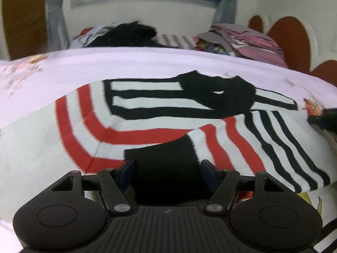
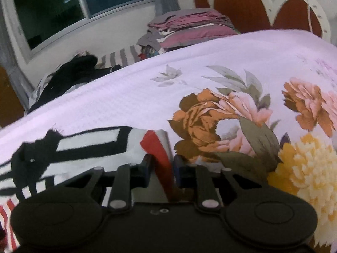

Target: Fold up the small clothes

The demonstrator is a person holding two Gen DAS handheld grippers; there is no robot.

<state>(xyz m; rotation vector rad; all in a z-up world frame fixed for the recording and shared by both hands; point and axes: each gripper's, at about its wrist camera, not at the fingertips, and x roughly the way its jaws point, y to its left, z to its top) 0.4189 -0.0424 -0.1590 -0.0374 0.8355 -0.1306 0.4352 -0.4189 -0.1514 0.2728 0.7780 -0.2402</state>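
Left wrist view: a striped sweater (image 1: 147,113), white with red and black bands, lies spread on the bedspread (image 1: 126,63) of a bed. Its black collar (image 1: 217,92) sits toward 1 o'clock of the frame centre. A black ribbed cuff (image 1: 164,168) of one sleeve, folded across the body, extends toward 6 o'clock and lies between the fingers of the left hand-held gripper (image 1: 166,168). The jaws stand wide apart, one on each side of the cuff; whether the blue pads (image 1: 128,168) press the cuff cannot be told.

Right wrist view: the right hand-held gripper (image 2: 162,166) has its jaws drawn close together on a fold of the sweater (image 2: 88,145), gripping a red-striped edge (image 2: 155,147) that rises between the pads. The rest of the garment extends toward 9 o'clock, with the black collar (image 2: 35,154) near the left frame edge. Large printed flowers (image 2: 210,118) in orange, pink and yellow cover the pale lilac bedspread (image 2: 126,97) from 3 to 5 o'clock.

Background, both views: a stack of folded pink and grey textiles (image 2: 189,25) at 12 o'clock, a dark heap of clothing (image 2: 71,73) at 10 o'clock, a window (image 2: 63,8) above it, and a white headboard with red-brown panels (image 2: 242,6) at 1 o'clock.
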